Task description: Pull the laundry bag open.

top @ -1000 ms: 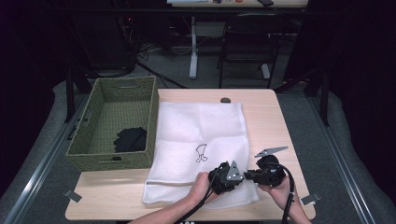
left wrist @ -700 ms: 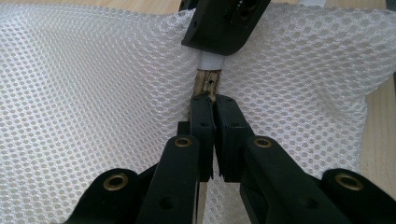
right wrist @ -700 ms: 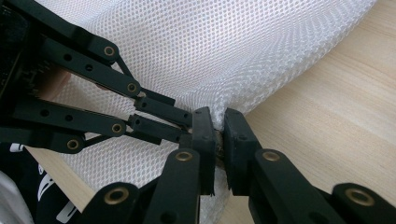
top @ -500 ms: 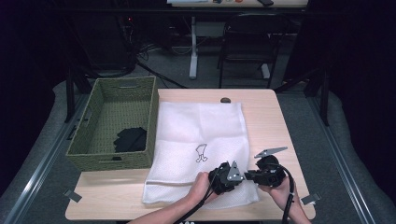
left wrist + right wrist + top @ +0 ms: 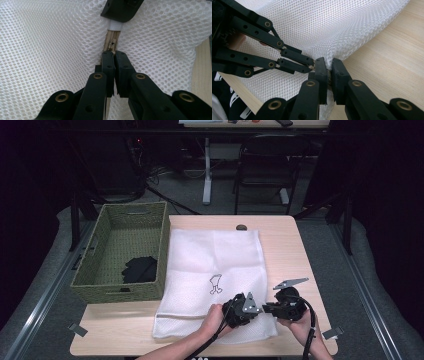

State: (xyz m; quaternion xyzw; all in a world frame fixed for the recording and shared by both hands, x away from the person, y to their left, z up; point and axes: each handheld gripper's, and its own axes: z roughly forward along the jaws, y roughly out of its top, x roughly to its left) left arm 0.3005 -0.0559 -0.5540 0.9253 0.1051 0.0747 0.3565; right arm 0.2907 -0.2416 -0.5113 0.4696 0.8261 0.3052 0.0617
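Observation:
A white mesh laundry bag (image 5: 215,255) with a small black print lies flat on the wooden table (image 5: 290,245). Both grippers meet at its front right corner. In the left gripper view, my left gripper (image 5: 114,53) is shut on the bag's beige zipper strip (image 5: 111,40), just below the zipper pull. In the right gripper view, my right gripper (image 5: 329,62) is shut on the bunched mesh edge (image 5: 329,42), and the left gripper (image 5: 310,64) comes in from the left with its tips touching mine. From above, the left gripper (image 5: 257,310) and the right gripper (image 5: 270,309) point at each other.
A woven green basket (image 5: 100,290) stands at the table's left with a black garment (image 5: 140,269) inside. A small dark object (image 5: 241,227) sits at the table's far edge. Bare wood lies right of the bag. A chair (image 5: 265,165) stands beyond the table.

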